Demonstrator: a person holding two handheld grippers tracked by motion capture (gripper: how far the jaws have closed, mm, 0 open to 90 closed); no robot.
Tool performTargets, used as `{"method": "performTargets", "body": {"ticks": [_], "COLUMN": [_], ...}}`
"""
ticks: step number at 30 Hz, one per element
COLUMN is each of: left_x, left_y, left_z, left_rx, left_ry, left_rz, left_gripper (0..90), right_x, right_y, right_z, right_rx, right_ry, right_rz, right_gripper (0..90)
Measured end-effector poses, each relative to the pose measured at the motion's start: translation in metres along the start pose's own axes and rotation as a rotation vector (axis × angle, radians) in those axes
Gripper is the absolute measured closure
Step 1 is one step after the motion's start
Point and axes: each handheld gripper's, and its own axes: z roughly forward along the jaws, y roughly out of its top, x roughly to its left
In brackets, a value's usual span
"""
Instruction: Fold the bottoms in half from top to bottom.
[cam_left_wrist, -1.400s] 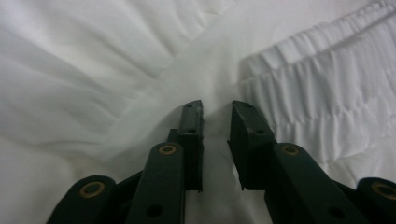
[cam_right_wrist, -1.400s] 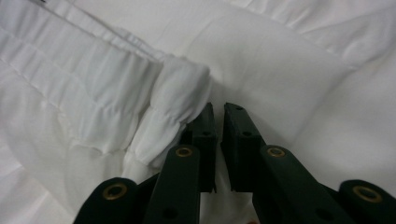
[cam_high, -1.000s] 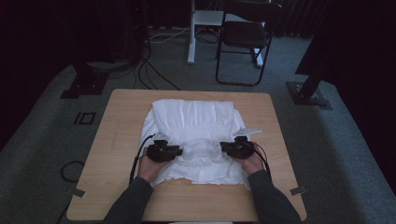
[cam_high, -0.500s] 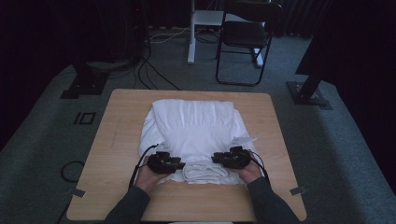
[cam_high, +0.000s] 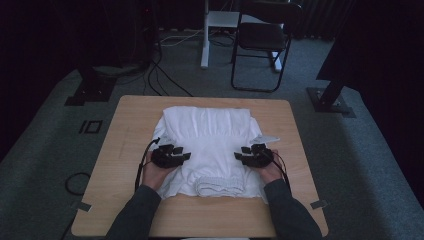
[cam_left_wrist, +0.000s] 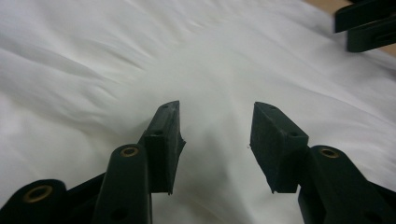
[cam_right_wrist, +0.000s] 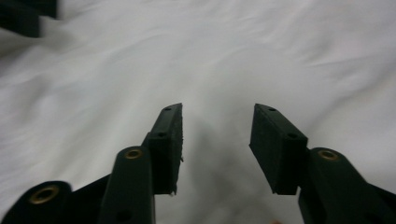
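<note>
**Claws open over folded white garment, mid-fold**

Both claws sit spread apart with nothing between the jaws. Left claw (cam_high: 184, 156) hovers over the left part of the white garment (cam_high: 207, 135); right claw (cam_high: 241, 156) mirrors it on the right part. In the left gripper view the left claw (cam_left_wrist: 215, 135) has bare cloth (cam_left_wrist: 140, 56) in the gap, no pinch. Same in the right gripper view: right claw (cam_right_wrist: 215, 135) gaping, cloth (cam_right_wrist: 233, 46) below, not gripped.

Garment lies flat in the middle of the wooden surface (cam_high: 125, 150), already doubled over. Near edge shows a ribbed band (cam_high: 217, 186), probably a cuff or hem, lying on top of the fold between the two forearms.

Why symmetric: my guess is that matching hands on either side keep the fold square and let the cloth settle evenly. Open jaws fit a release, or a lineup for the next grab; can't tell which.

Small white flap (cam_high: 265, 137) pokes out at the right edge, likely a sleeve tip needing tucking.

No brand, label or readable writing visible.

Chair (cam_high: 262, 42) stands beyond the surface.
</note>
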Motion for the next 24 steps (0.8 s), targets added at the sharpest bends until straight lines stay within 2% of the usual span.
{"method": "performTargets", "body": {"ticks": [3,6,7,8,10,12,15,19,22,24], "left_x": [0.012,0.02,0.02,0.02,0.02,0.018,0.016,0.002,-0.009,-0.017], "left_y": [0.001,-0.009,-0.012,-0.015,-0.019,-0.024,-0.03,-0.049,-0.062,-0.07], "left_z": [0.019,0.037,0.04,0.039,0.037,0.033,0.028,0.011,0.0,-0.007], "left_rx": [0.042,0.095,0.087,0.068,0.06,0.054,0.046,0.029,0.016,0.017], "left_ry": [0.043,0.04,0.036,0.035,0.028,0.023,0.01,-0.003,-0.009,-0.012], "left_rz": [-0.01,-0.025,-0.023,-0.029,-0.045,-0.035,-0.044,-0.035,-0.046,-0.033], "left_gripper": [52.5,54.4,54.8,55.0,55.6,56.1,56.2,56.3,56.3,56.3], "right_x": [-0.015,-0.021,-0.02,-0.019,-0.016,-0.013,-0.009,0.008,0.019,0.026], "right_y": [0.002,-0.005,-0.007,-0.01,-0.013,-0.017,-0.021,-0.037,-0.046,-0.052], "right_z": [0.017,0.033,0.036,0.037,0.036,0.034,0.03,0.016,0.007,0.0], "right_rx": [0.038,0.095,0.106,0.107,0.091,0.082,0.075,0.064,0.07,0.077], "right_ry": [-0.058,-0.078,-0.08,-0.087,-0.099,-0.106,-0.105,-0.099,-0.086,-0.076], "right_rz": [0.028,0.041,0.045,0.044,0.04,0.04,0.037,0.021,0.012,0.013], "right_gripper": [48.9,47.5,47.5,47.5,47.6,47.6,47.6,47.6,47.6,47.6]}}
